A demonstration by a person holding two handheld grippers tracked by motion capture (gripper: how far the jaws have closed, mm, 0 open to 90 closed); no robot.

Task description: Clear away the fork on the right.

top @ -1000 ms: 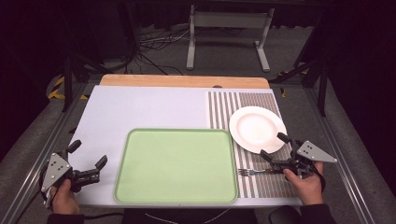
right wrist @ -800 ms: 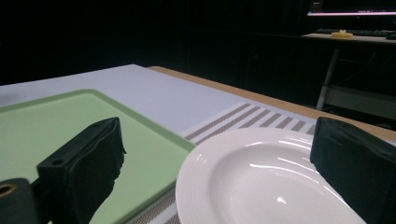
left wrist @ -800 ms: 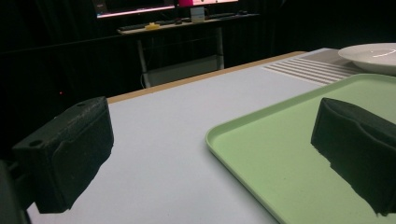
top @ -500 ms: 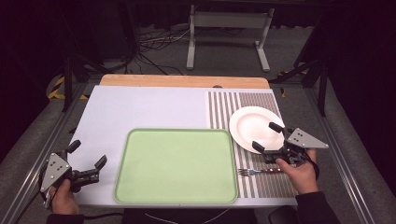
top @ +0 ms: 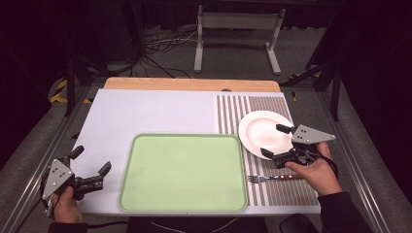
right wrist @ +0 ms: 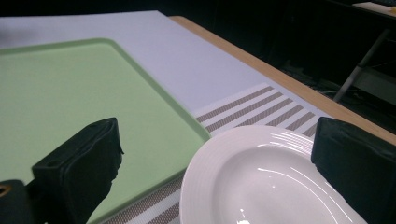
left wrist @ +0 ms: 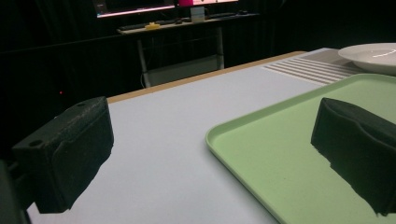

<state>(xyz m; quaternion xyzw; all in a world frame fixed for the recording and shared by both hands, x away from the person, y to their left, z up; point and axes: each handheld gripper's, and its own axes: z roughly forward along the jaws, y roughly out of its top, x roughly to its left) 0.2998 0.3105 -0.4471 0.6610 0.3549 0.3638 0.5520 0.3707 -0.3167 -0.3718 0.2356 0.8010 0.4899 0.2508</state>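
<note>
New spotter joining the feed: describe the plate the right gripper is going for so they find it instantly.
Start at the big green tray; right of it lies a striped mat. The white plate sits on that mat under the open right gripper. It is round and glossy white, unlike the slim fork nearby.

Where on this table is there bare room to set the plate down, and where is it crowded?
The green tray is wholly bare. The white mat is also free between the tray's far rim and the wooden edge. The striped placemat is crowded: the plate, the fork and the right gripper, open at the plate's near rim.
</note>
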